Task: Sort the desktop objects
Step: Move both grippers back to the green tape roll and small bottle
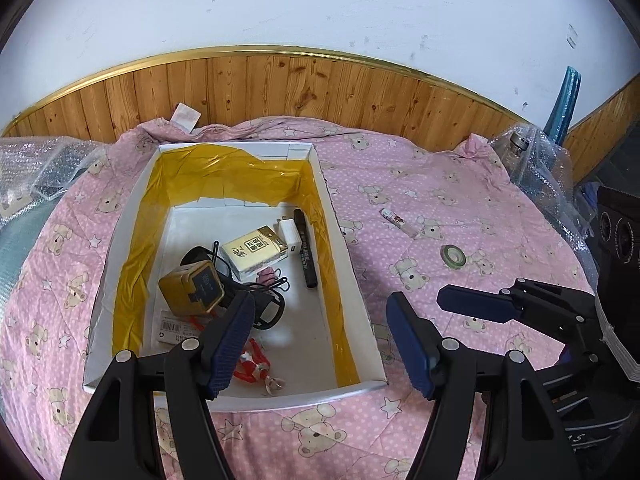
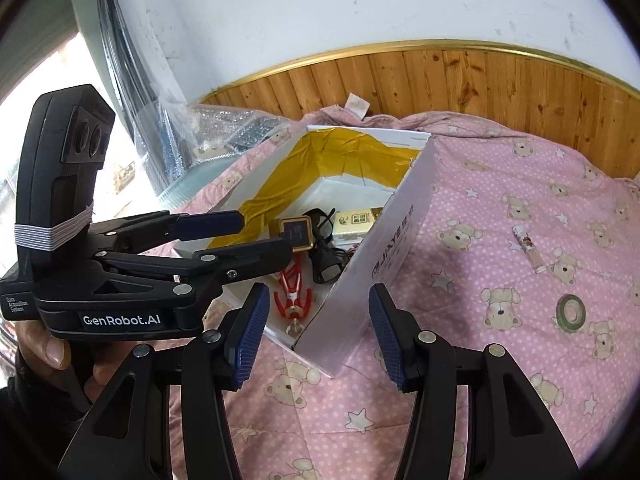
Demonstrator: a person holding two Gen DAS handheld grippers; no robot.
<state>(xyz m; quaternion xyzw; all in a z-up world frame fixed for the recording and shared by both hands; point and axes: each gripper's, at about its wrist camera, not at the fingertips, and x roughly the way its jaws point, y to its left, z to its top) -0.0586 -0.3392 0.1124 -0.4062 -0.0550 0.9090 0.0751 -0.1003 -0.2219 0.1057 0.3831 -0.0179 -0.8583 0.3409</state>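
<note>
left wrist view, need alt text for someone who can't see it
An open left gripper hovers empty over the near edge of a white box lined with yellow tape, which already holds a black marker, a white charger and other small items. On the pink bear-print blanket to its right lie a roll of green tape and a small tube.

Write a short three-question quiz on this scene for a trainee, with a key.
1. True or false: the tape roll lies inside the box.
2. Which lies farther from the box on the pink blanket: A the small tube, B the tape roll?
3. Fill in: the jaws of the left gripper and the right gripper are both ____.

Key: 1 false; 2 B; 3 open.
</note>
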